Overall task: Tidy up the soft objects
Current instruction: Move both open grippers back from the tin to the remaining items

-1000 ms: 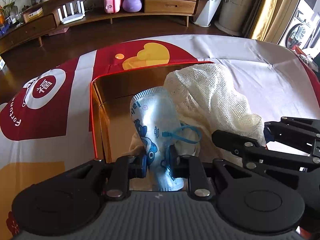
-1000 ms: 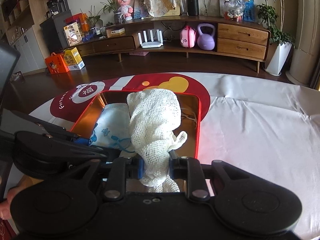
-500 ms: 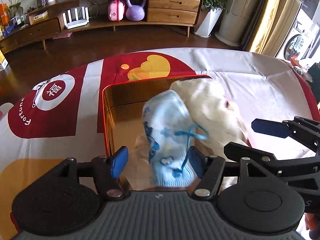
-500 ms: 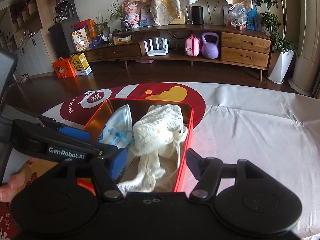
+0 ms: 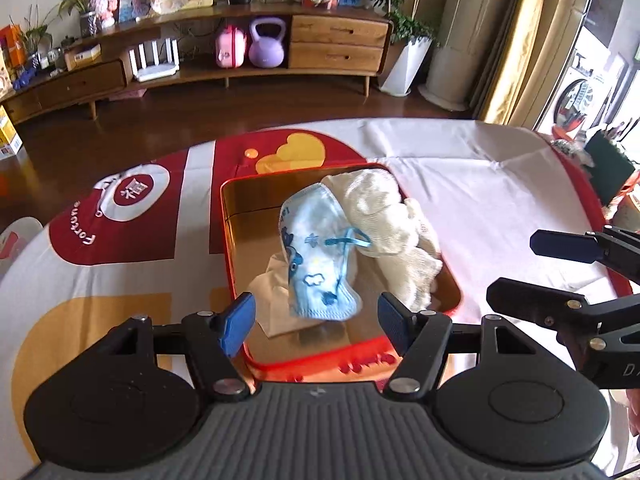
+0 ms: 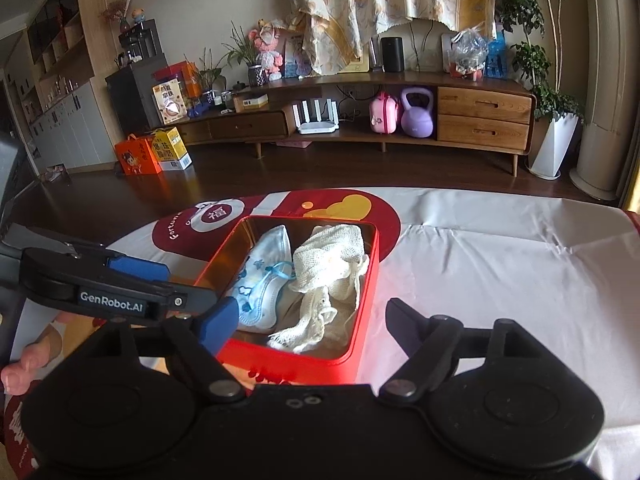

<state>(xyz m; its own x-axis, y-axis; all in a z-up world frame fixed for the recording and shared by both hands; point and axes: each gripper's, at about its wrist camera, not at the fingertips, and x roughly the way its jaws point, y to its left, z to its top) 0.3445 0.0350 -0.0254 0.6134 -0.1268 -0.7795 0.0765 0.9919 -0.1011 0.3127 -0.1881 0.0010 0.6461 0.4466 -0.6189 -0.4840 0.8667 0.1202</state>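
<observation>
Red tin box (image 5: 240, 248) sits on the table, on a white cloth (image 5: 480, 184) printed with red and yellow shapes. Lid off; gold interior shows. Same box in the right wrist view (image 6: 360, 316), seen from its near edge.

Inside the box, two soft items side by side:
- Blue-and-white child's face mask (image 5: 316, 256), cartoon print, blue ear loop lying across it. Occupies the left half, leaning up on its edge. In the right wrist view (image 6: 260, 280) it rests against the left wall.
- Cream mesh cloth (image 5: 384, 220), bunched in a heap, fills the right half, touching the mask along its left side. In the right wrist view (image 6: 328, 268) a loose tail trails toward the near wall.
- A paler scrap of fabric (image 5: 272, 292) lies flat under the near end of the mask.

Left gripper (image 5: 316, 320): fingers spread wide, blue pads apart, nothing between them. It hangs above the near end of the box, clear of the mask.

Right gripper (image 6: 304, 322): fingers released too, wide gap, holding nothing; positioned over the near rim of the box. Its fingers enter the left wrist view from the right.

Far background: a long wooden sideboard (image 6: 480, 120) against the wall, with a purple kettlebell (image 6: 417, 114) and a pink case (image 6: 383, 114) on its low shelf.
</observation>
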